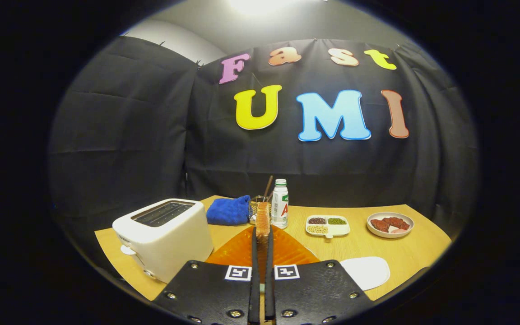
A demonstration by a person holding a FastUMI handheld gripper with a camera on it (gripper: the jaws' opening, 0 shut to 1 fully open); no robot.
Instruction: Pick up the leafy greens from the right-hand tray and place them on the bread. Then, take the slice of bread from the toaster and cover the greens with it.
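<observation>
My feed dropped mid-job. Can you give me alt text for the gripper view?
The tongs are shut on a slice of bread held edge-on above an orange plate, with the white toaster to their left. Beyond lie a blue cloth, a bottle, a divided tray and a bowl.

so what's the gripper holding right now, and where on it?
A slice of bread, held on edge. The gripper is shut on it, one of the fingers on each flat face, at its lower part, above the orange plate.

Glossy white plastic toaster (163, 237), fluffy blue cloth (228, 210), matt wood-grain desk (404, 253), translucent ribbed orange plate (287, 250).
</observation>
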